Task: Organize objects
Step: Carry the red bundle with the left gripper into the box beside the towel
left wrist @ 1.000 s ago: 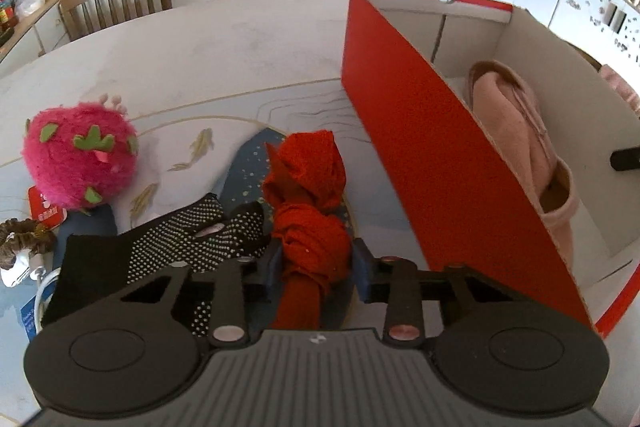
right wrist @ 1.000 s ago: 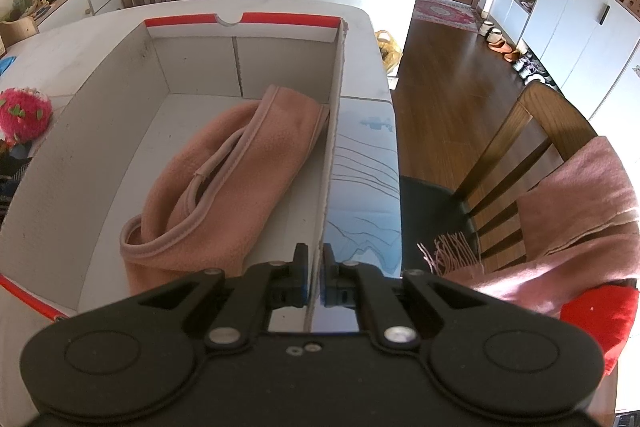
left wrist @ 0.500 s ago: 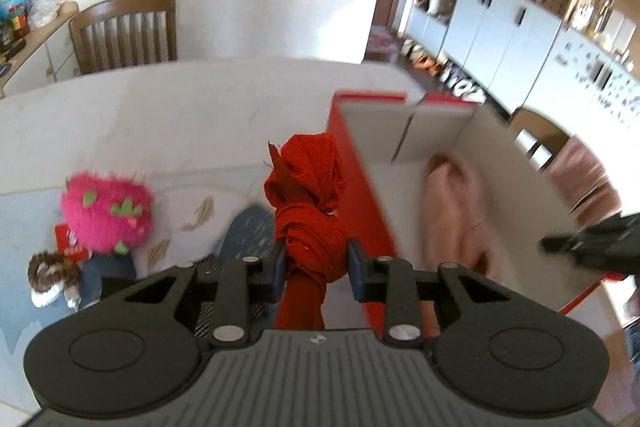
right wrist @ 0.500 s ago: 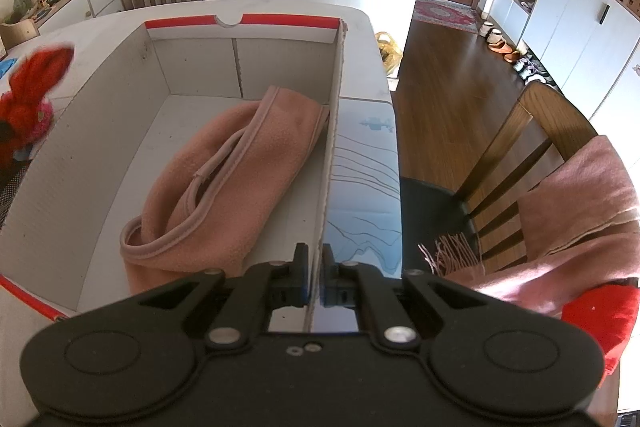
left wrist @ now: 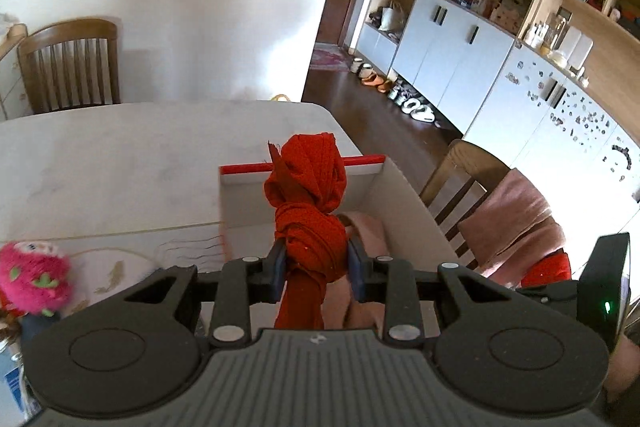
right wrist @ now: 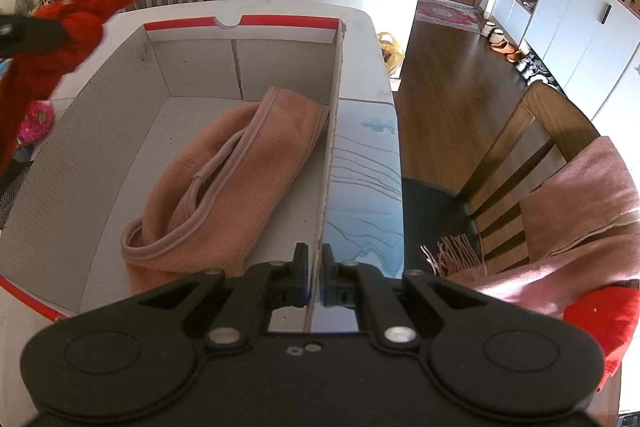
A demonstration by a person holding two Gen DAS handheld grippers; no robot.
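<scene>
Hat (right wrist: pixel 224 167) in box (right wrist: pixel 80 131) — plush toy (left wrist: pixel 34 277) left, on table (left wrist: pixel 120 163).

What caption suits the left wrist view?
Left gripper holds a knotted red cloth above the cardboard box.

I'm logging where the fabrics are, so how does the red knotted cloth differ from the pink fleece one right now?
The red knotted cloth is held up off the table, pinched by the left gripper; the pink fleece lies on the floor of the box. The red one is twisted into a tight knot, while the pink one lies loose and folded. The red one is bright red, the pink one pale salmon. Both are soft fabric items.
</scene>
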